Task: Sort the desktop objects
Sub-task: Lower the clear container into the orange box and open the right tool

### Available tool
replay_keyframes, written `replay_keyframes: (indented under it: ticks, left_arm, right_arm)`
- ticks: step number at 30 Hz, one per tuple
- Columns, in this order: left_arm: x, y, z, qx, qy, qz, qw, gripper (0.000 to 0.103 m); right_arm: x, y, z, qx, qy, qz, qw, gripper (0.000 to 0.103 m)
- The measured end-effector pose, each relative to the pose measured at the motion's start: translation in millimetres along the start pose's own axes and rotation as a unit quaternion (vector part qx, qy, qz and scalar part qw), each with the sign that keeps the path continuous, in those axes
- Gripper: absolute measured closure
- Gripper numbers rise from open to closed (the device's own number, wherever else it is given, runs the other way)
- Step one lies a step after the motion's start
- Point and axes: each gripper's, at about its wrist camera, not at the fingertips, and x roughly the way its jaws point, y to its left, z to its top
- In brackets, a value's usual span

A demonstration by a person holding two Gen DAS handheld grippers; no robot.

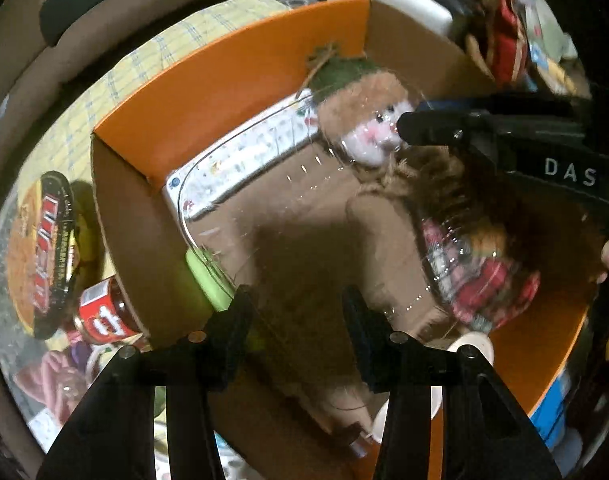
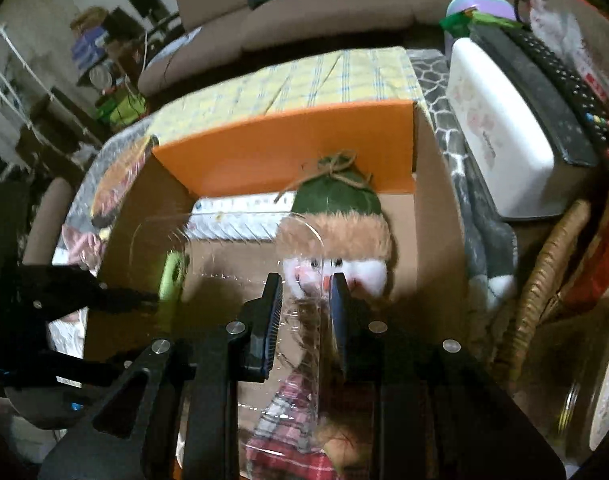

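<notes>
We hold a clear plastic bottle (image 2: pixel 240 256) over the open cardboard box (image 1: pixel 232 92), its long axis running across the box from one gripper to the other. Beneath it lie a doll (image 2: pixel 336 236) and a flat white case (image 1: pixel 240 160). Our right gripper (image 2: pixel 306 292) clamps the bottle's body; our left gripper (image 1: pixel 296 308) straddles its green-capped end, pad contact unclear.

box (image 2: pixel 288 148): orange flap, brown inside | doll hat (image 2: pixel 336 198): green | doll clothes (image 1: pixel 480 280): red plaid | cloth (image 2: pixel 324 80): yellow checked
</notes>
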Motion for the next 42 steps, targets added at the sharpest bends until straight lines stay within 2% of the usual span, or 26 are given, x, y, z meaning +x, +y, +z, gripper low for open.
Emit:
replay_keyframes:
  ticks: [4,7,10,12,14,16,19,21,26,30,33,36,38,42]
  left_arm:
    - [0.6,-7.0,-8.9,0.021,0.029,0.006,0.9993,0.056]
    - [5.1,-20.5,-13.6,0.046,0.055,0.026,0.9971,0.043]
    - [3.1,-29.6,-16.7,0.063,0.070,0.045,0.9945,0.037]
    - [-4.7,-27.2,-17.2,0.057,0.064,0.053,0.9949,0.035]
    - [-22.3,-17.5,-16.7,0.030,0.041,0.027,0.9983,0.033]
    - [-43.7,-8.8,-18.3,0.015,0.015,0.016,0.9996,0.026]
    - [-62.4,1.9,-18.8,0.001,-0.008,0.007,0.9999,0.025]
    - [-64.4,8.2,-15.5,-0.008,-0.009,-0.008,0.9999,0.025]
    - [-53.9,6.9,-13.1,-0.018,-0.012,-0.022,0.9995,0.025]
    - [-49.3,10.0,-9.6,-0.016,-0.013,-0.025,0.9995,0.025]
    - [-51.4,10.7,-16.3,-0.019,-0.016,-0.033,0.9991,0.025]
    - [-52.8,14.6,-22.5,-0.023,-0.019,-0.040,0.9988,0.025]
    - [-56.2,17.4,-26.3,-0.028,-0.023,-0.043,0.9984,0.025]
    - [-66.1,23.8,-35.2,-0.037,-0.039,-0.042,0.9976,0.021]
  right_arm:
    - [4.0,5.9,-8.8,-0.015,0.028,-0.007,0.999,0.079]
    - [7.8,16.2,-13.2,-0.034,0.041,-0.012,0.999,0.079]
    - [12.0,23.3,-13.8,-0.050,0.051,-0.026,0.997,0.077]
    - [15.0,21.4,-13.7,-0.045,0.061,-0.020,0.997,0.077]
    - [10.2,16.3,-14.2,-0.027,0.056,0.000,0.998,0.077]
    - [-8.4,7.9,-13.2,-0.005,0.026,0.029,0.999,0.077]
    - [-33.1,-3.6,-7.7,0.020,-0.022,0.028,0.999,0.070]
    - [-40.1,-7.0,-4.3,0.026,-0.030,0.022,0.999,0.070]
    - [-31.0,8.2,-7.5,0.003,-0.012,0.030,0.999,0.070]
    - [9.0,28.6,-26.0,-0.035,0.060,0.008,0.998,0.072]
    - [26.7,37.6,-39.2,-0.049,0.090,0.007,0.995,0.072]
    - [23.9,31.7,-39.5,-0.035,0.094,0.013,0.995,0.073]
    - [15.4,24.3,-34.3,-0.018,0.080,0.007,0.997,0.073]
    - [-12.3,17.8,-26.7,0.000,0.048,0.014,0.999,0.064]
